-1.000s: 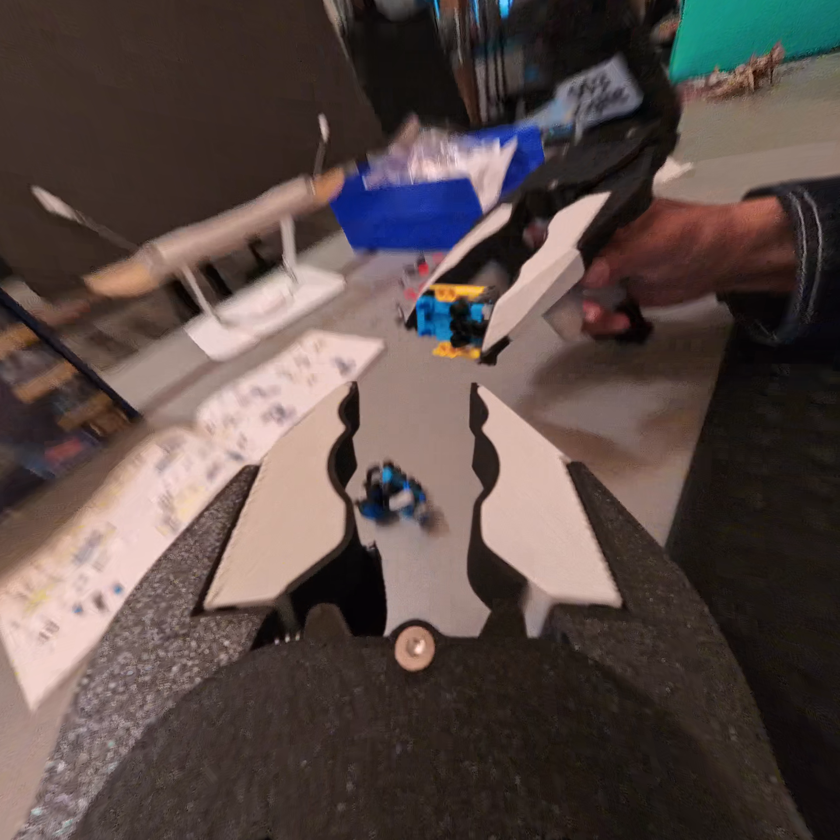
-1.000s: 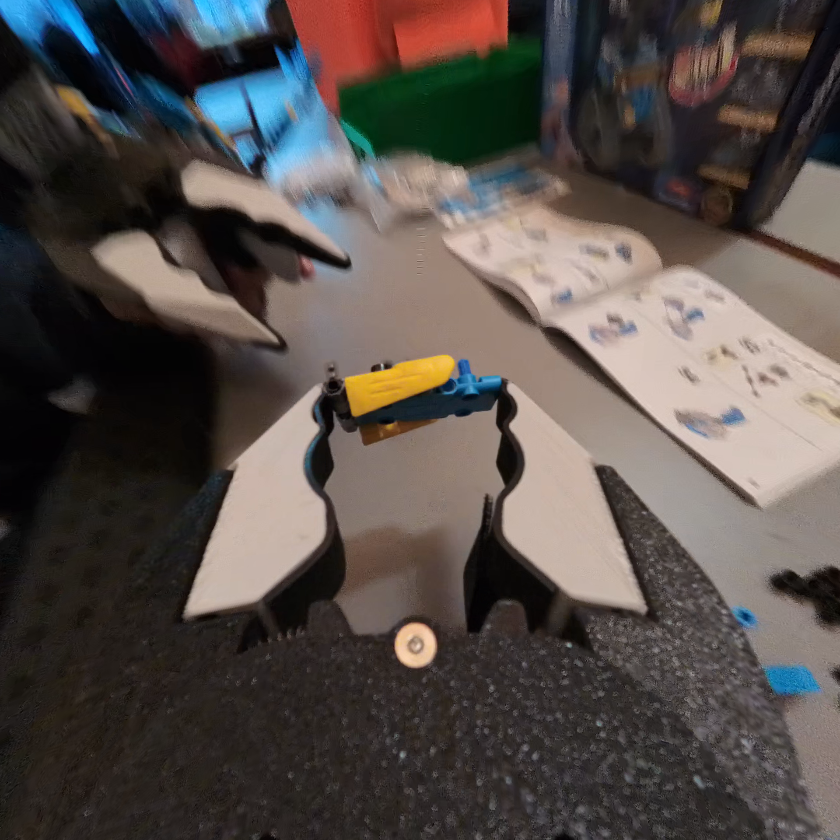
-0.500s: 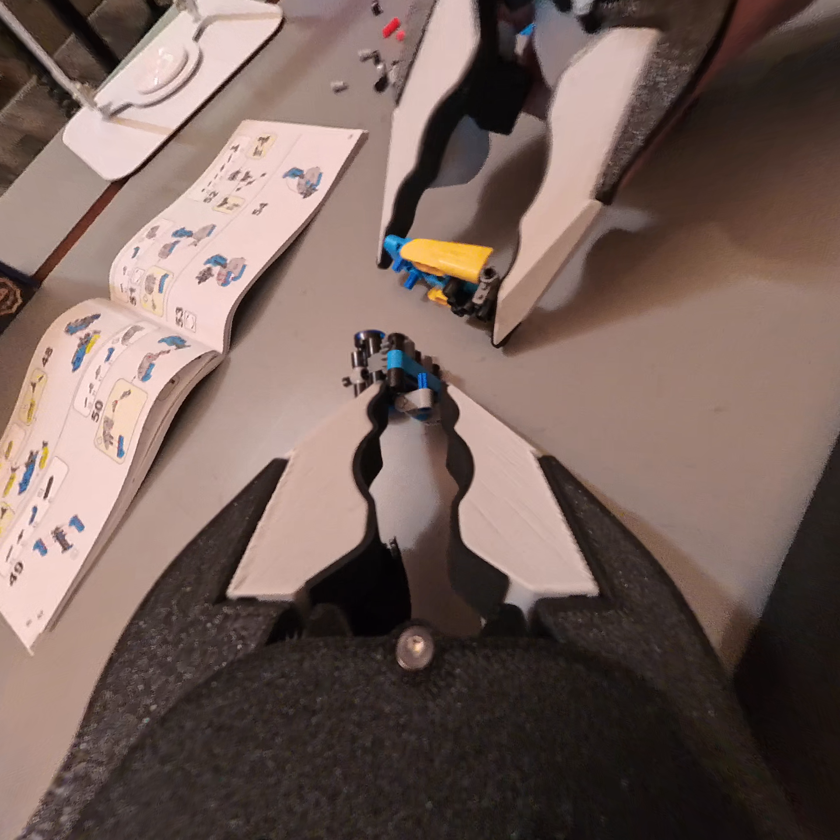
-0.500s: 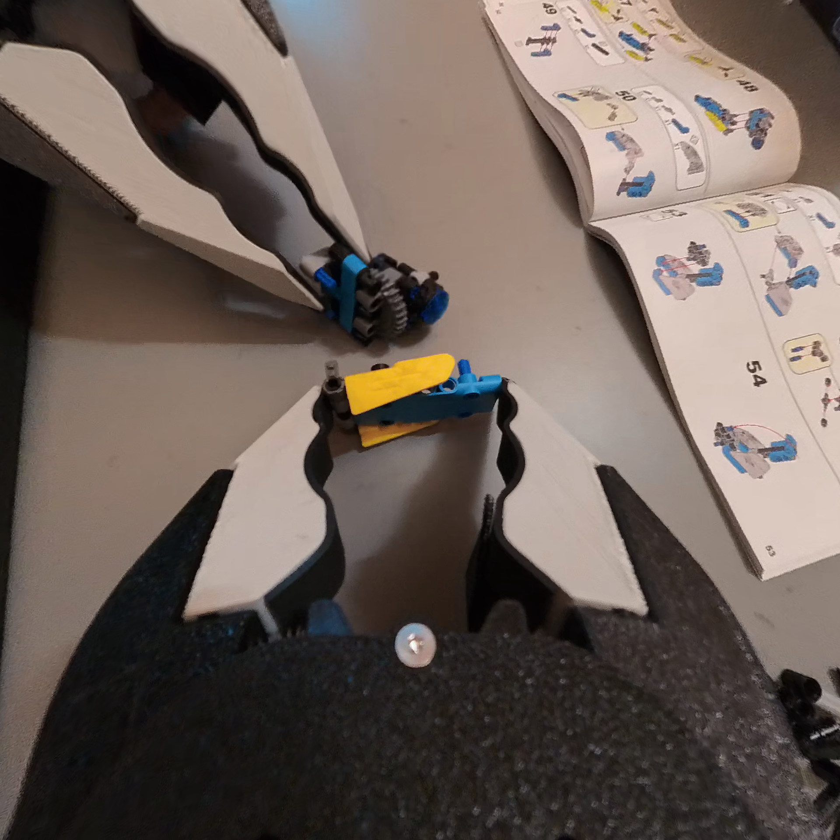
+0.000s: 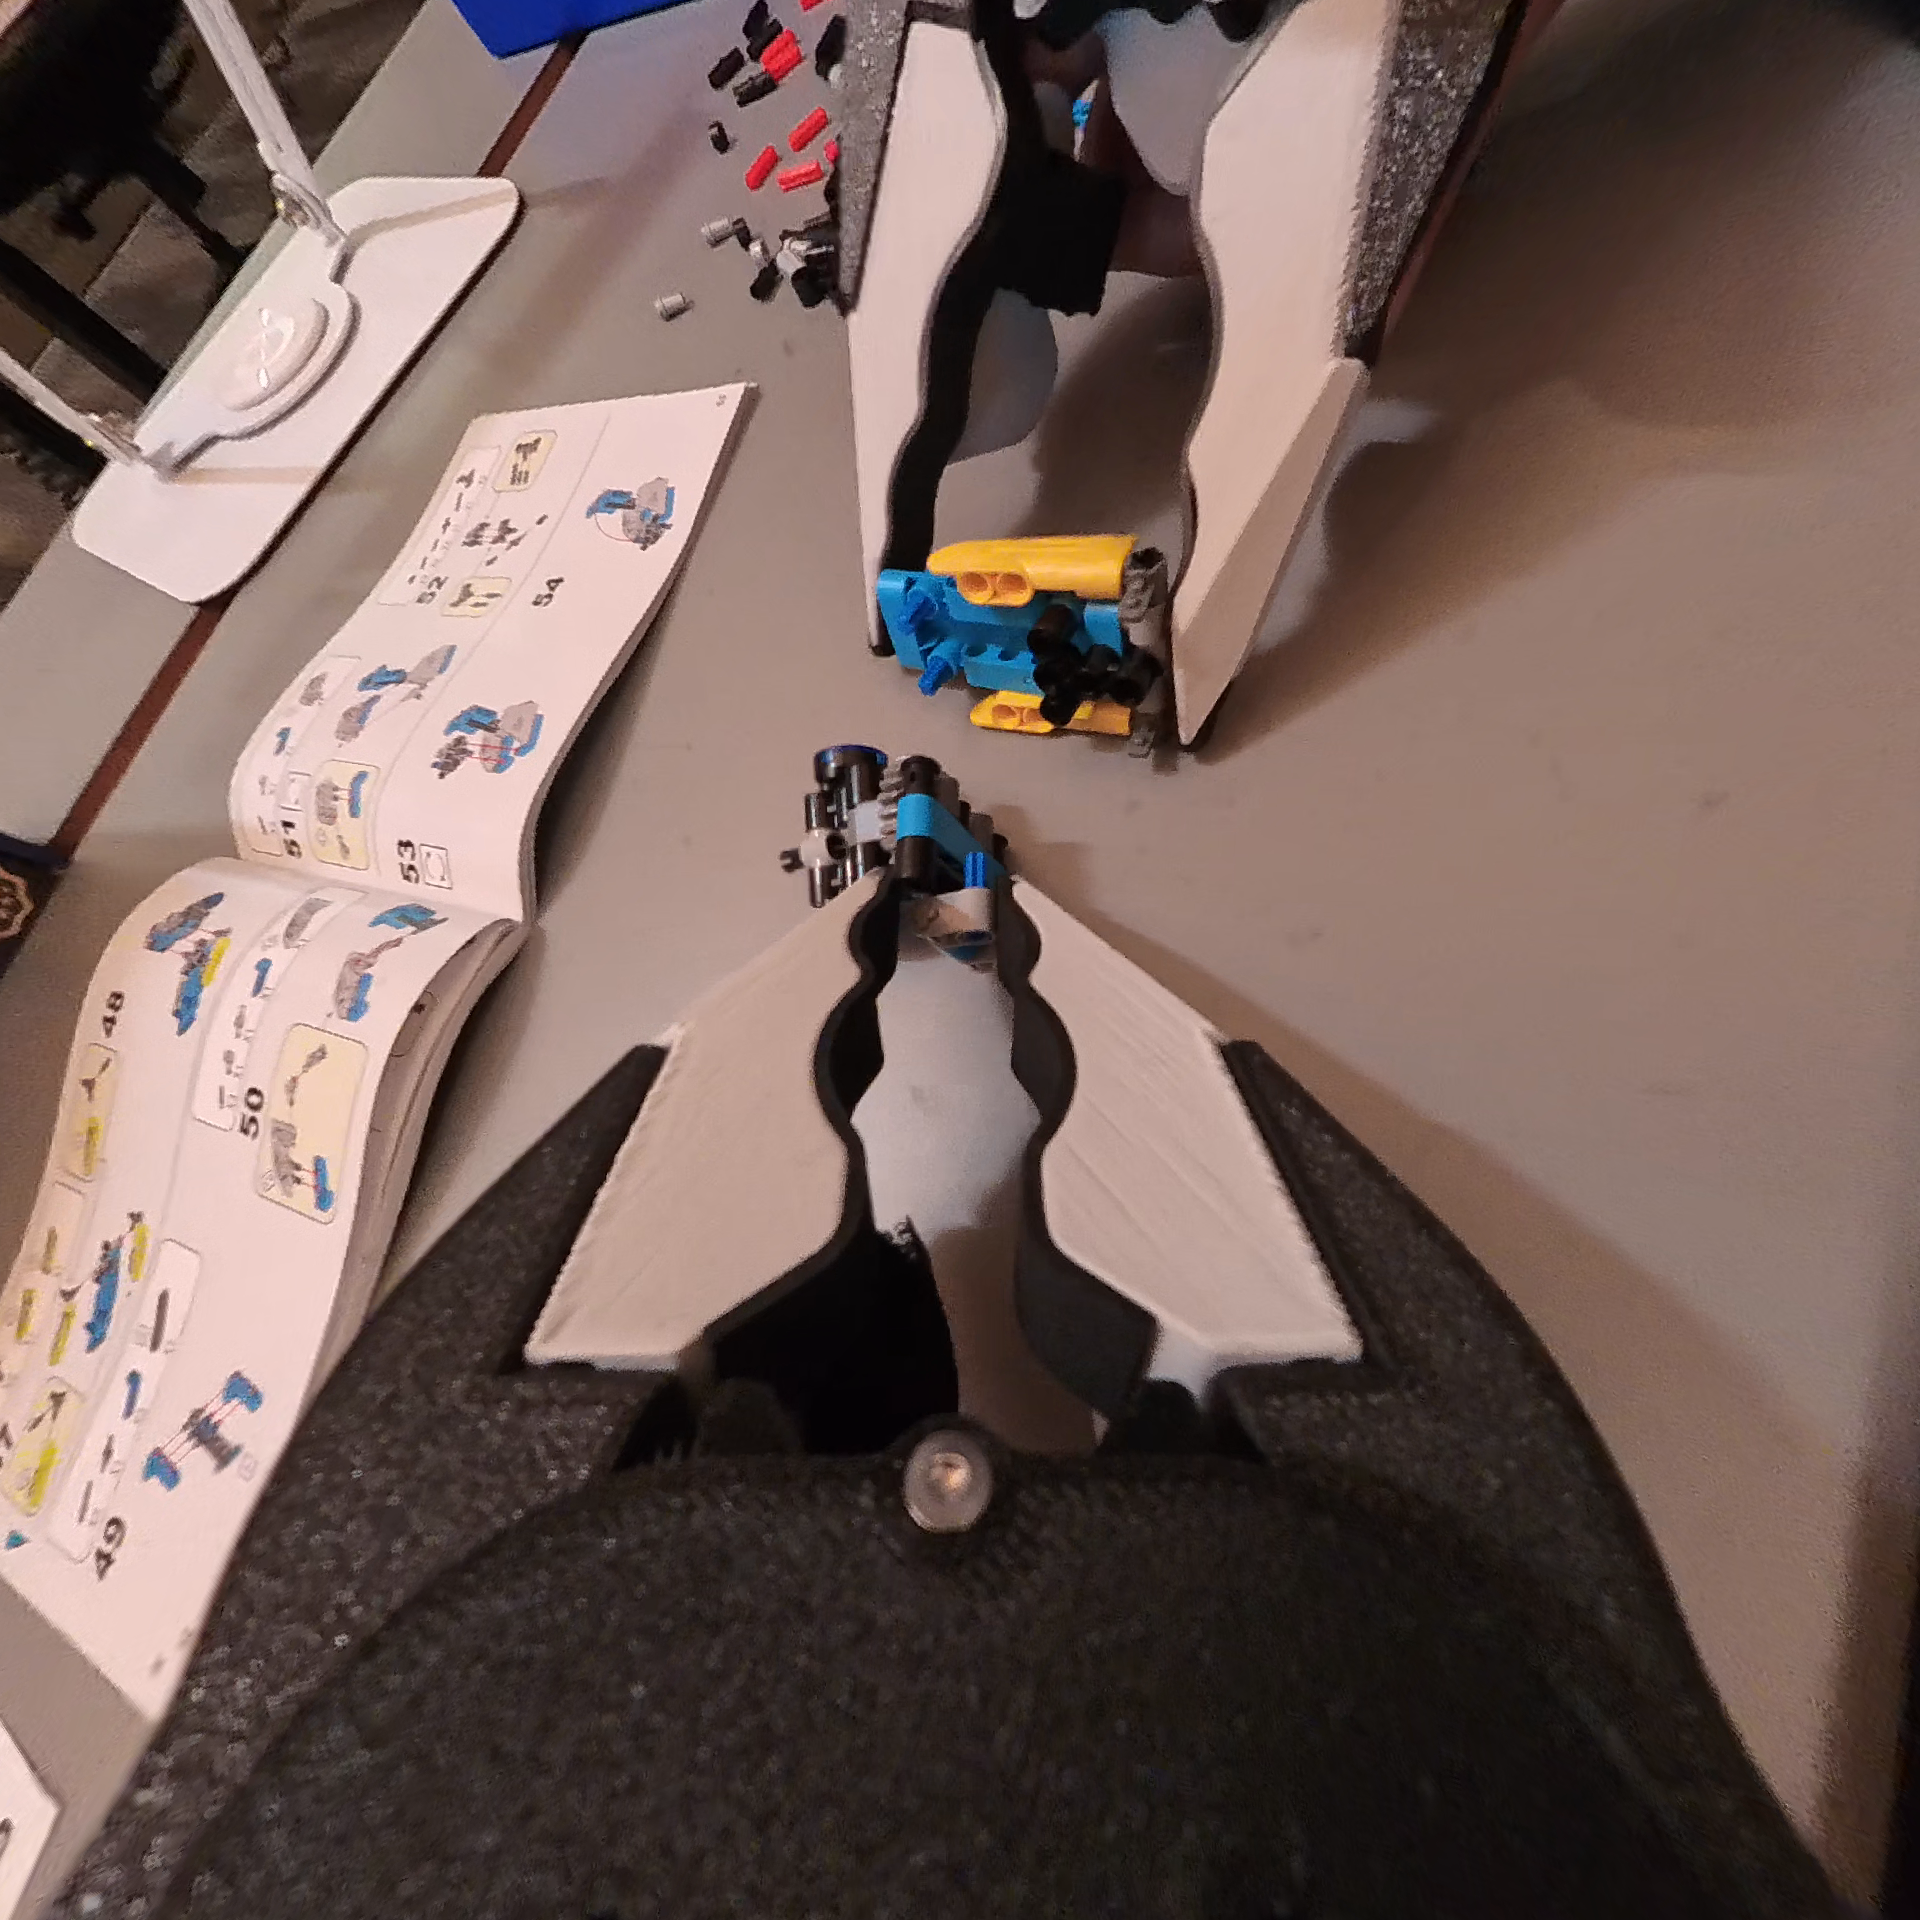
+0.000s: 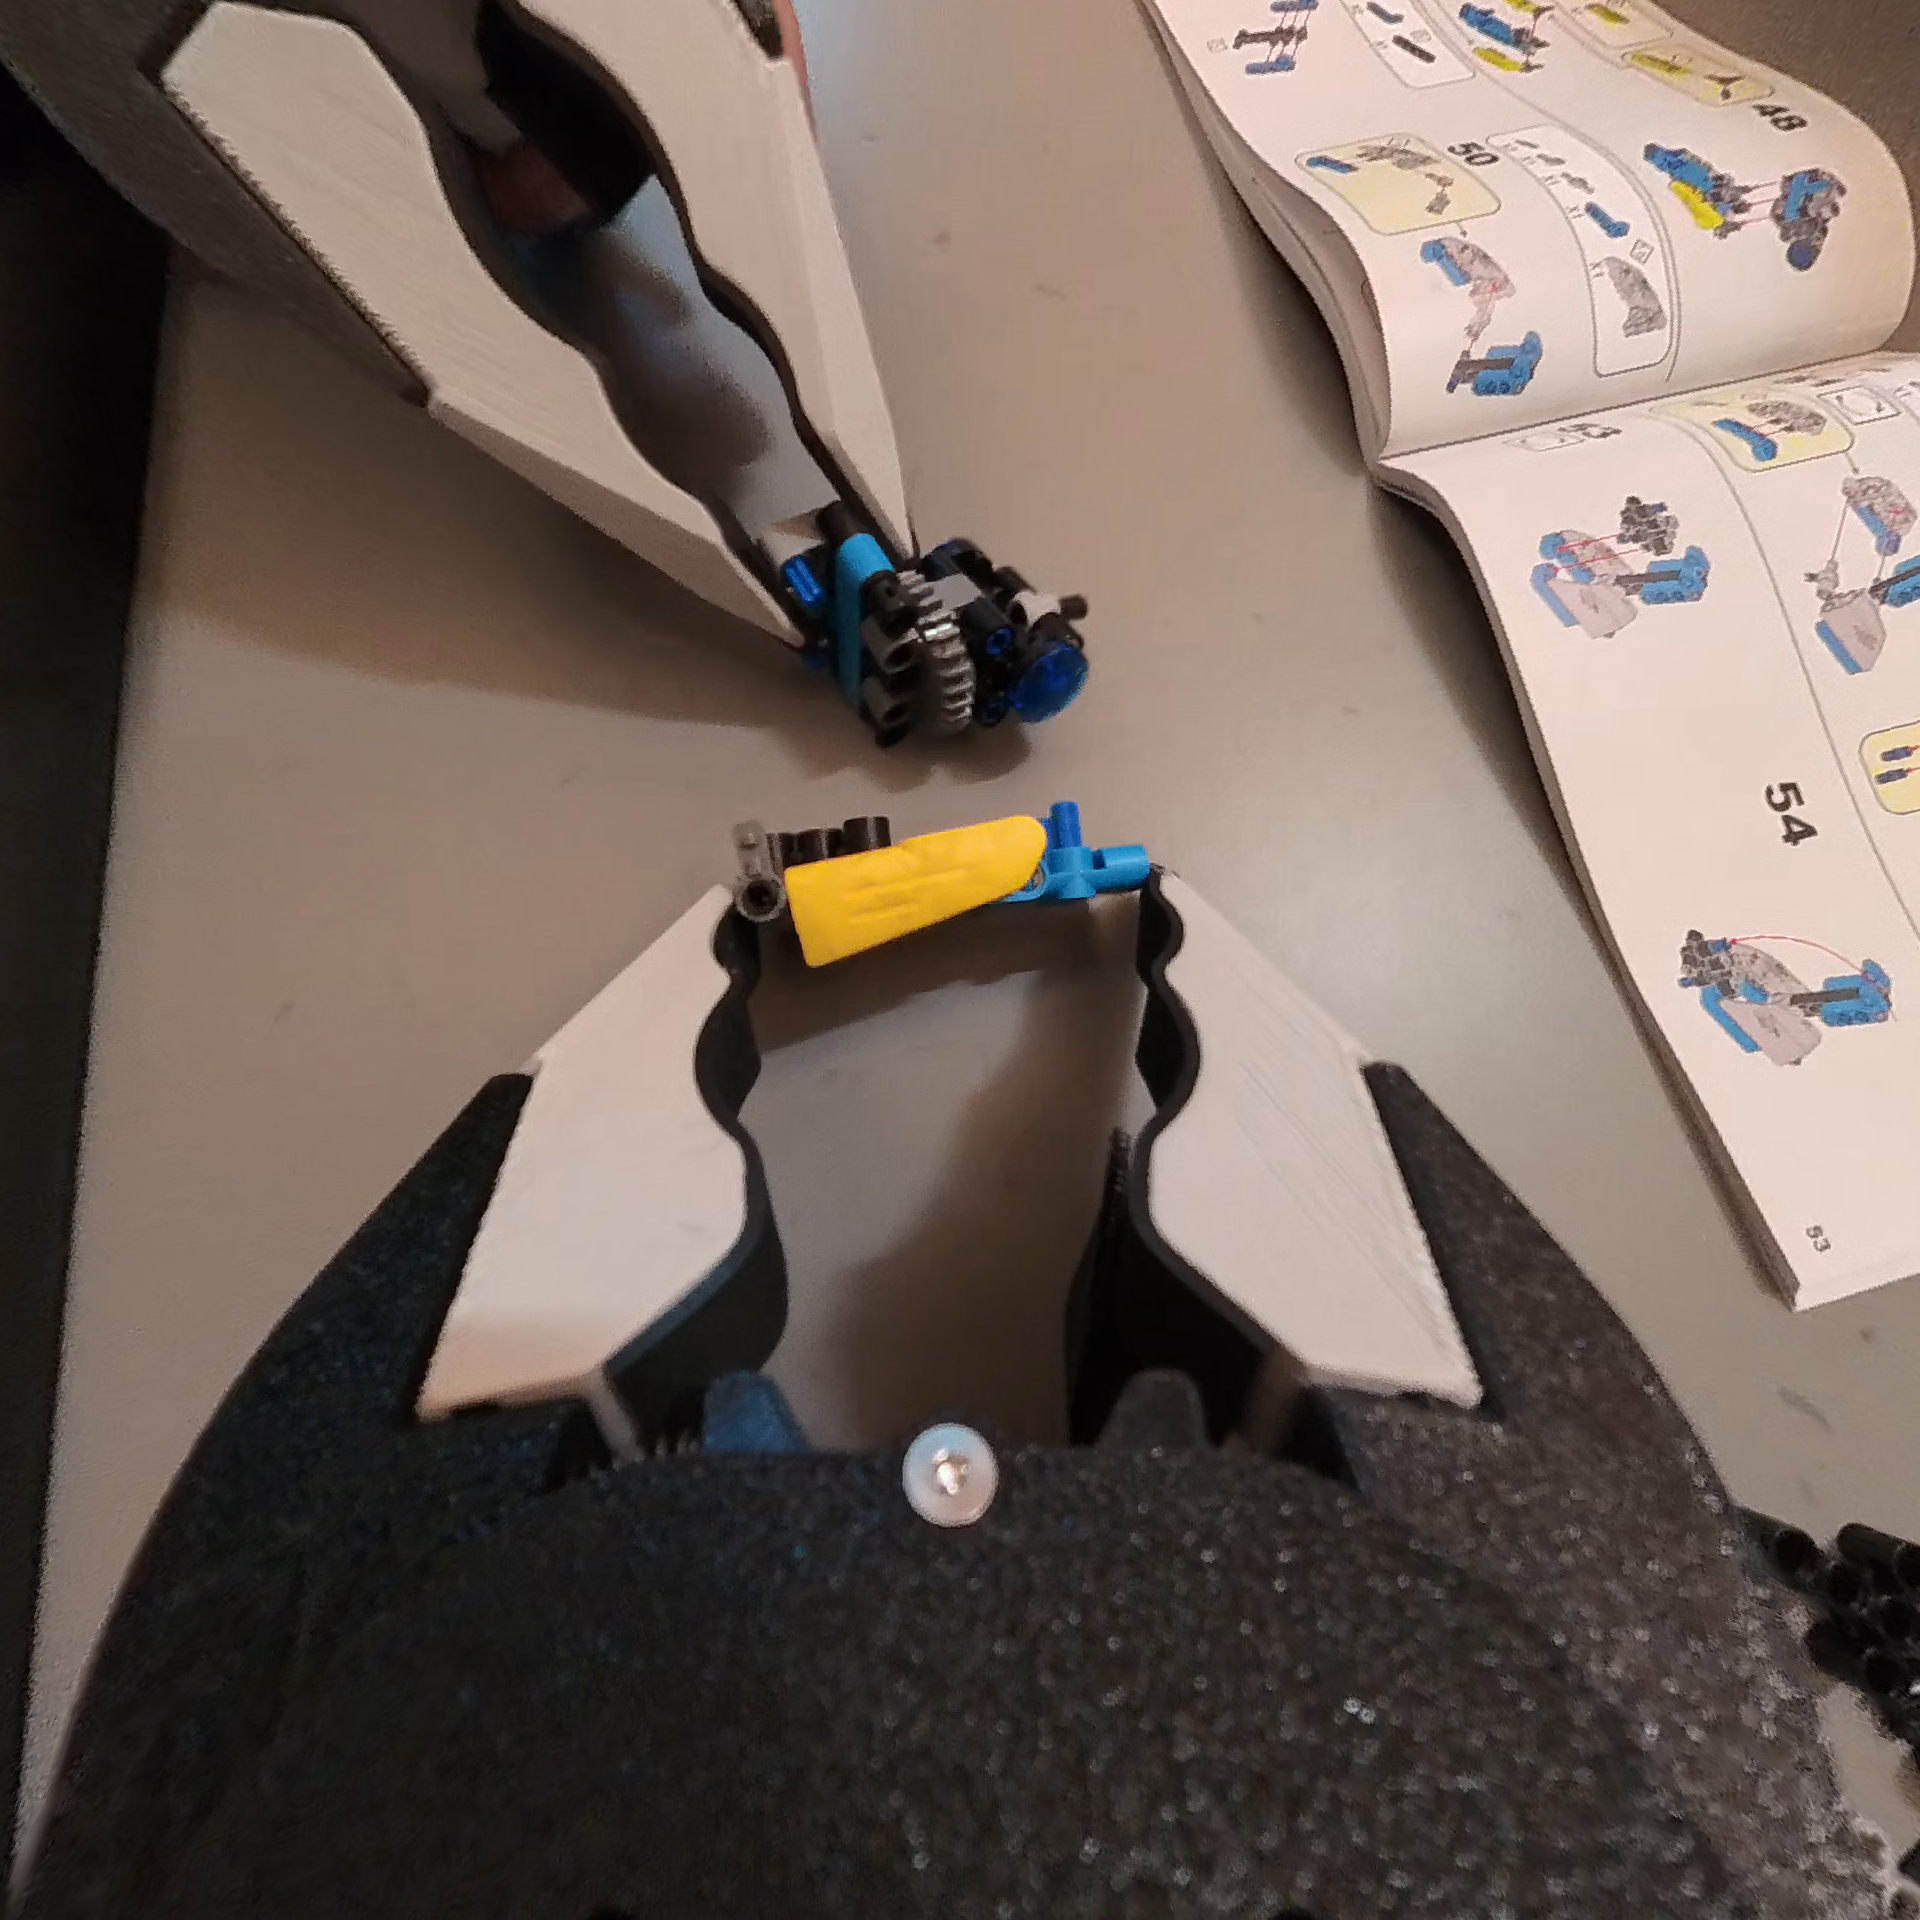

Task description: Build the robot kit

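My left gripper [image 5: 940, 883] is shut on a small black and blue gear assembly [image 5: 894, 826], held just above the grey table [image 5: 1455, 935]. It also shows in the right wrist view [image 6: 847, 597], with the gear assembly [image 6: 956, 644] sticking out past its tips. My right gripper [image 6: 945, 894] is shut on a yellow and blue brick assembly [image 6: 914, 883], gripped at its two ends. In the left wrist view that gripper [image 5: 1034, 644] points toward me with the yellow and blue assembly [image 5: 1023, 634] between its fingers. The two assemblies face each other, a short gap apart.
An open instruction booklet [image 5: 343, 831] lies on the table, at the right in the right wrist view [image 6: 1662, 520]. Loose red and black small parts [image 5: 774, 156] lie at the back. A white lamp base [image 5: 291, 343] stands back left. Black parts [image 6: 1860, 1600] lie at the right edge. My right fingertips sit around 5 cm from my left ones.
Both grippers tilted down toward the table and came close together. My left gripper closed on the gear assembly that lay between its open fingers. The right kept its hold.
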Available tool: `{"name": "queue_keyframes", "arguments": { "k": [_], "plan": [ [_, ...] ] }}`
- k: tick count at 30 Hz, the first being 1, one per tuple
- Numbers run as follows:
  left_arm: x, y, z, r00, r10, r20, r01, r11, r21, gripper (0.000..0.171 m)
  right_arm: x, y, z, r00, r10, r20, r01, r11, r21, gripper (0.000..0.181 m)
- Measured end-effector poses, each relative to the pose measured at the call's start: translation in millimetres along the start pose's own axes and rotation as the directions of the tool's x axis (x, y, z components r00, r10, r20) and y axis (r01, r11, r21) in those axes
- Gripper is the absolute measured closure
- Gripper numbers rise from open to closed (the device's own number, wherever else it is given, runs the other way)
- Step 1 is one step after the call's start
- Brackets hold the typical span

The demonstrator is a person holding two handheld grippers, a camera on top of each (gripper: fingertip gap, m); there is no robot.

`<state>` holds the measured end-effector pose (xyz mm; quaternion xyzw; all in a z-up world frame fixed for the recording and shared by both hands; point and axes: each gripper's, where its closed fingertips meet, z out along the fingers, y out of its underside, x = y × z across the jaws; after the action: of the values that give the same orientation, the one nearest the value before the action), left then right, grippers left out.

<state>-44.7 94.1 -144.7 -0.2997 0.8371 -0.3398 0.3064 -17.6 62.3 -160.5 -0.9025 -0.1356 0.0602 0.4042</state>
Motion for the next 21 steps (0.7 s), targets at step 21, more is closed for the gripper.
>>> {"name": "queue_keyframes", "arguments": {
  "k": [21],
  "plan": [
    [38, -82, -46, 0.806, -0.361, -0.469, 0.514, 0.821, 0.251, 0.105, -40, -100, -63, 0.284, -0.606, -0.744, 0.821, 0.554, -0.138, 0.109]
  ]
}}
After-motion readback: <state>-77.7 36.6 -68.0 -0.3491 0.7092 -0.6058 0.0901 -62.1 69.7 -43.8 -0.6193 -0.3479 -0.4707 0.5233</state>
